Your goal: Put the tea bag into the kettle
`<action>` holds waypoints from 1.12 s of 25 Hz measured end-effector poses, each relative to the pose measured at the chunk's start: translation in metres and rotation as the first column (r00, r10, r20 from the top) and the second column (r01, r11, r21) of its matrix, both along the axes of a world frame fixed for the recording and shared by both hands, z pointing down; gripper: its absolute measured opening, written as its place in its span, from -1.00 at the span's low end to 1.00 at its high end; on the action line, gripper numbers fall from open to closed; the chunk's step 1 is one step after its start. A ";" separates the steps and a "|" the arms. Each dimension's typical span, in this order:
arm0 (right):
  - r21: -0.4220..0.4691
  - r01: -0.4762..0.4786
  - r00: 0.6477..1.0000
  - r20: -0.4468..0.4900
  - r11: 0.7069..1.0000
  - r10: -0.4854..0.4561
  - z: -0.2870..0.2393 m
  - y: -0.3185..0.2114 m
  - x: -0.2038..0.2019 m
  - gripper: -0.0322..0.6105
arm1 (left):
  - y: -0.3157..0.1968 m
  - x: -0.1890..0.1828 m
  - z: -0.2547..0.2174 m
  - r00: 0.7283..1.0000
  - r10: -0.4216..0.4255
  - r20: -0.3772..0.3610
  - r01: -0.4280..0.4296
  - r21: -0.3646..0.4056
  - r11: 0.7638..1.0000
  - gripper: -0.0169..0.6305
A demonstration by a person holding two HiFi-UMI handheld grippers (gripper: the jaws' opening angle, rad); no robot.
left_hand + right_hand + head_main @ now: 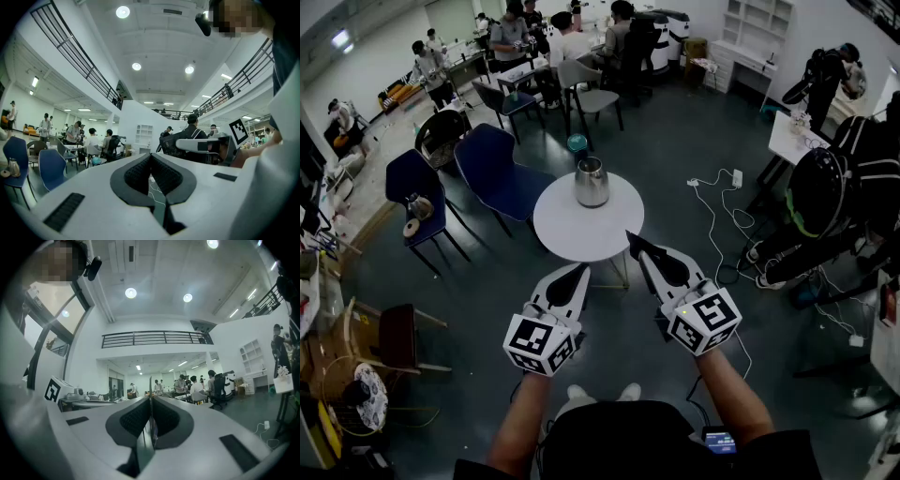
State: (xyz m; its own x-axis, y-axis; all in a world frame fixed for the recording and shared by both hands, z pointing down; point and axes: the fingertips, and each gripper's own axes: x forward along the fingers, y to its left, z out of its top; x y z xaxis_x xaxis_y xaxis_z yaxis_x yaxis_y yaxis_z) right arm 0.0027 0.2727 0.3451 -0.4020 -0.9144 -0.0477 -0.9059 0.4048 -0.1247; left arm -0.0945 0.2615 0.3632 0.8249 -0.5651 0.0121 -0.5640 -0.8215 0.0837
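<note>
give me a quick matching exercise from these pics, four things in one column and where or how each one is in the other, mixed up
1 kettle
2 left gripper
3 right gripper
4 power strip

a shut on the thin tea bag
b on the floor
c on the round white table
d shut, nothing between the jaws

Pairs: 1-c, 2-d, 3-a, 4-b

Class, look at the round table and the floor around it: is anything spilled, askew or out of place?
Nothing is spilled or askew: the kettle stands upright on the round table. The only untidy thing is a white cable with its power strip, lying loose on the floor right of the table.
</note>
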 end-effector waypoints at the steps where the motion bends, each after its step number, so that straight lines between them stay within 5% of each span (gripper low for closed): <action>1: 0.001 0.001 1.000 0.002 1.000 -0.001 0.000 0.000 0.002 -0.80 | 0.001 0.002 0.001 1.000 -0.002 -0.001 0.002 -0.003 1.000 -0.90; 28: -0.006 0.098 0.995 0.014 0.995 -0.098 0.008 0.019 0.030 -0.80 | 0.022 0.040 0.012 0.999 -0.030 -0.011 0.030 -0.030 0.999 -0.90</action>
State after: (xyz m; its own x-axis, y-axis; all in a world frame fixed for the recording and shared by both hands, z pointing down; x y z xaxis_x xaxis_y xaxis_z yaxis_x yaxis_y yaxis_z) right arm 0.0329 0.2915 0.3535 -0.4888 -0.8711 -0.0473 -0.8603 0.4904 -0.1396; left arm -0.0545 0.2835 0.3748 0.8076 -0.5894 0.0200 -0.5875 -0.8011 0.1142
